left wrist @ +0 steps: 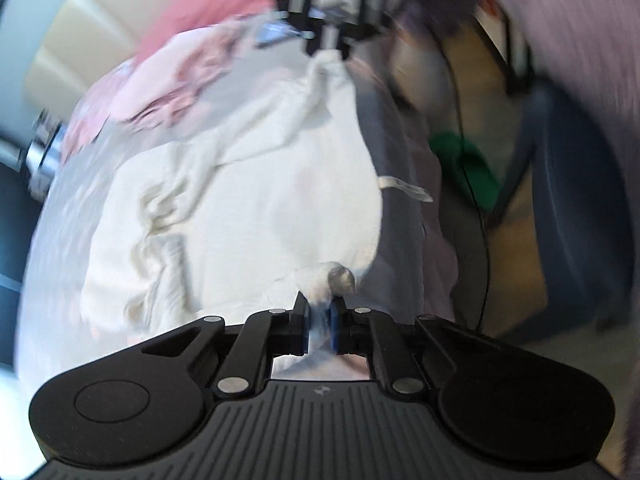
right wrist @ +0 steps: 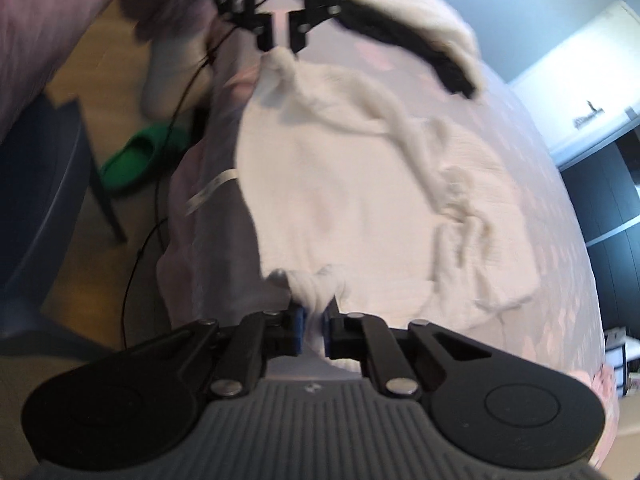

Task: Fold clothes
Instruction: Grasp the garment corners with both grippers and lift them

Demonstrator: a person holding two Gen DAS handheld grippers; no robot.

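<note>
A cream-white garment (left wrist: 260, 200) lies rumpled on a bed with a lilac sheet (left wrist: 404, 240). In the left wrist view my left gripper (left wrist: 320, 314) is shut on a bunched corner of the garment's near edge. At the far end, my right gripper (left wrist: 330, 50) pinches the other corner. The right wrist view mirrors this: my right gripper (right wrist: 314, 320) is shut on a fold of the white garment (right wrist: 340, 200), and my left gripper (right wrist: 282, 46) holds the far corner. The edge between the two grippers runs along the side of the bed.
A pink cloth (left wrist: 208, 4) lies at the bed's far end. A black-and-white garment (right wrist: 420, 36) sits on the bed (right wrist: 560, 240). On the wooden floor beside the bed are a green slipper (right wrist: 136, 156), a blue chair (right wrist: 40, 184) and a thin black cable (right wrist: 140, 248).
</note>
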